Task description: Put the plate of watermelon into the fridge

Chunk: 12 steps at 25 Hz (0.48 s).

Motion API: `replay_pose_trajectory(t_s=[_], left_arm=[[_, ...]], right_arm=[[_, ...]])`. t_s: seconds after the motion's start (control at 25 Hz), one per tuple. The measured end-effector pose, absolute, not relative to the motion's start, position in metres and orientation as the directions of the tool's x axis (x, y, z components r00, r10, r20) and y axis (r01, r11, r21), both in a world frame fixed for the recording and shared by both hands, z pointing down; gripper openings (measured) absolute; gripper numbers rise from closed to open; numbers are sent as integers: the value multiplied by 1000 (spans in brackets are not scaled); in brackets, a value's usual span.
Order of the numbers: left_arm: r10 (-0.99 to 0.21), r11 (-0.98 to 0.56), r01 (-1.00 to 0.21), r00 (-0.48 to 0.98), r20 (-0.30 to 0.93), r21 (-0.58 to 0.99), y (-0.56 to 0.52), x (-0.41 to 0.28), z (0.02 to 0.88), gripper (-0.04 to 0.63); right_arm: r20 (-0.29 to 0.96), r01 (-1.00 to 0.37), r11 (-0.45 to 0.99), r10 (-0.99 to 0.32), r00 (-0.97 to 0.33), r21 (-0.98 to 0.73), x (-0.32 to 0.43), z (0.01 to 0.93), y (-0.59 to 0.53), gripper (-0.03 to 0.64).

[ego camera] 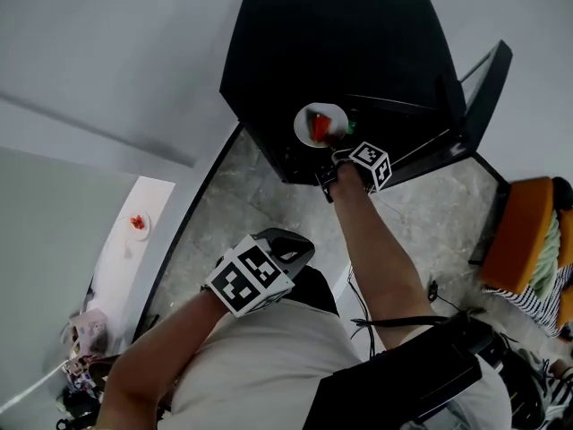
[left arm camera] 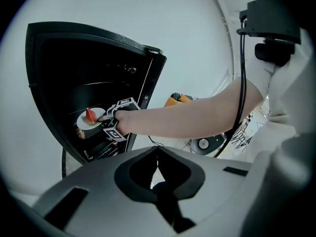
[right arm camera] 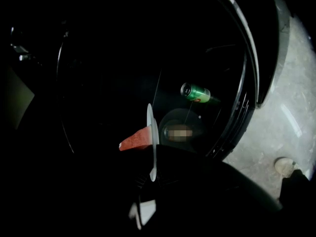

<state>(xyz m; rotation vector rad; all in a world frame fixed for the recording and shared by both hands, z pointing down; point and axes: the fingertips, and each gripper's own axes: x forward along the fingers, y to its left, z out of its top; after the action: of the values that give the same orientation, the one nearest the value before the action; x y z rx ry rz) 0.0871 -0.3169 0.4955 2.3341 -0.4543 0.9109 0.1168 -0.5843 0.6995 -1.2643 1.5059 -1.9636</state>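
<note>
White round plate (ego camera: 309,115) carrying a red watermelon wedge (ego camera: 320,130) sits within the opening of the black fridge (ego camera: 340,43), whose door (ego camera: 483,92) stands open. The right gripper (ego camera: 337,149) is clamped on the plate's near rim, jaws almost together with only the thin edge between them. The left gripper (left arm camera: 158,152) hangs near the body, jaws together and empty. Judged status: insertion is nearly complete, but whether the plate rests on a shelf cannot be determined. Remaining steps: set down, release, withdraw, close the door. A green can (right arm camera: 195,93) lies deeper inside.
</note>
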Motion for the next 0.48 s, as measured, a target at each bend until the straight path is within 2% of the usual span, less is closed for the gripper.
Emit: replay_pose_trajectory(t_s=[0.28,0.48], left_arm=[[-106,-761,-513,702,704,397,-324,80,501,12],[-88,-747,-513,707,702,423,-322,83,504,12]], right_arm=[[445,-251,-368,-733,-514,-896,119,711,-604,23],[461,-319,-337,-721,-517,-886,124,713,-617,23]])
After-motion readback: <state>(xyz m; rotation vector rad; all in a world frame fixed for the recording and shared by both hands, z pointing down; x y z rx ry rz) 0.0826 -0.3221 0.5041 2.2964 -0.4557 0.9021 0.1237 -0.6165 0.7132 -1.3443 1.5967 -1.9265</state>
